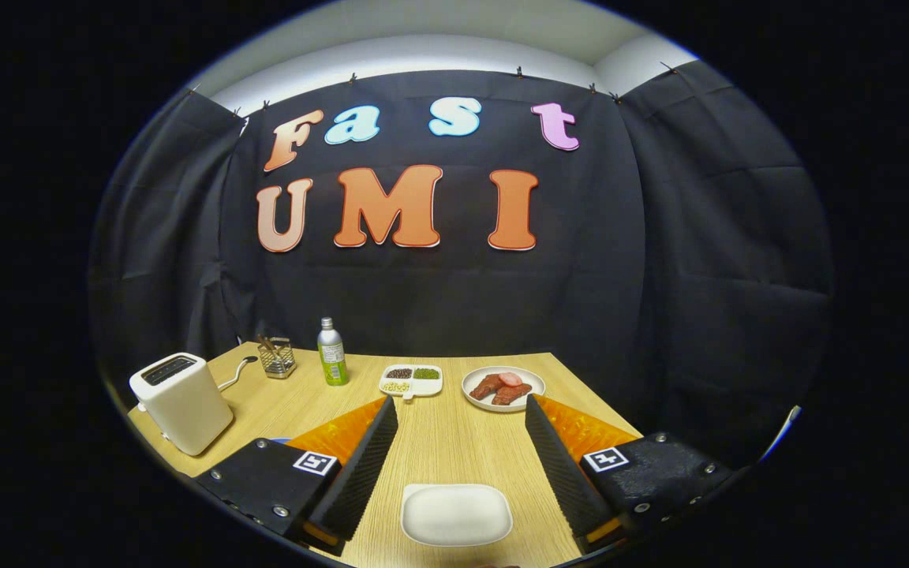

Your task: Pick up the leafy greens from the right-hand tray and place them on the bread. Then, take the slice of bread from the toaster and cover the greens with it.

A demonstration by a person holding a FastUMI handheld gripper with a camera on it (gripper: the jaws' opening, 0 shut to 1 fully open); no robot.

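While tongs [461, 426] gape empty above tabletop [439, 442], white tray [456, 514] sits between fingers; toaster [180, 401] far left.

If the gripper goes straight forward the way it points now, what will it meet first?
The gripper is open, above the table. Straight ahead is the gap between the divided dish and the plate, then the booth wall. Depth is unclear, so this is a guess.

No readable text on bottle [332, 353] label; square coded markers [316, 463] on gripper [461, 450] finger mounts, fingers wide apart, holding nothing.
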